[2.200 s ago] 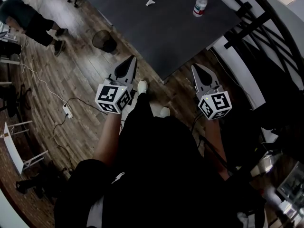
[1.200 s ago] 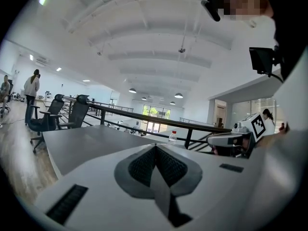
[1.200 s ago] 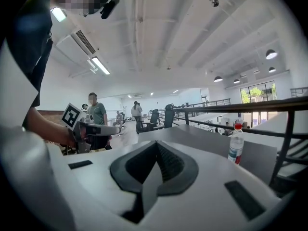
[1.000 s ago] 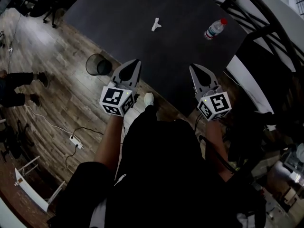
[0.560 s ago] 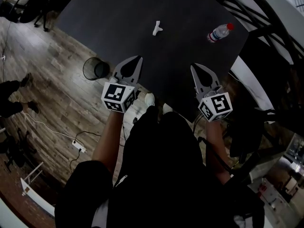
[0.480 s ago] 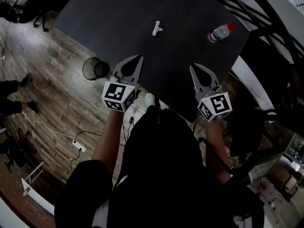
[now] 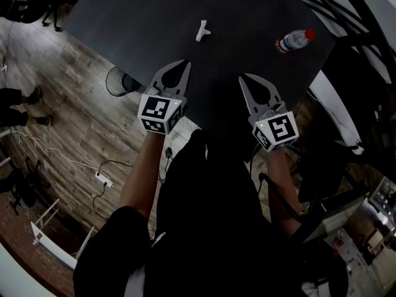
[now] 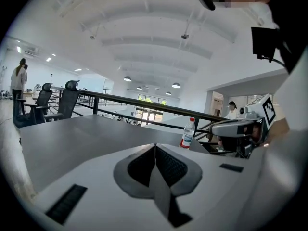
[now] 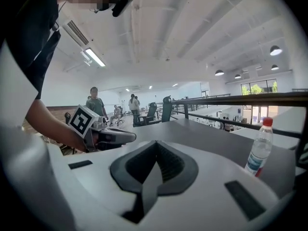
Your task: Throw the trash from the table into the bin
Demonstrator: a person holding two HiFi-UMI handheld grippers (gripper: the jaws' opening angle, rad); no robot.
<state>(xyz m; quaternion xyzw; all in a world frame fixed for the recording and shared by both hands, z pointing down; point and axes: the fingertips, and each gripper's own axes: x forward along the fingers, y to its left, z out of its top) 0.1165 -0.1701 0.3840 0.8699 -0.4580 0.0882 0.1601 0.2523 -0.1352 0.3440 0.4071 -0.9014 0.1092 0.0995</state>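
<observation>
On table (image 7: 185, 8), bottle (image 7: 294, 40) standing upright

Floor (image 7: 68, 85): wood planks, left of the dark surface (image 7: 142, 17)
Ceiling (image 8: 159, 47): white, arched
Railing (image 8: 144, 106): black, behind the surface

Left gripper (image 8: 155, 147) jaws together, empty; bottle (image 8: 188, 134) upright on table (image 8: 72, 138) beyond.

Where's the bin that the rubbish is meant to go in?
In the head view the bin stands on the wooden floor at the left, beside the edge of the dark table, just left of the left gripper.
</observation>
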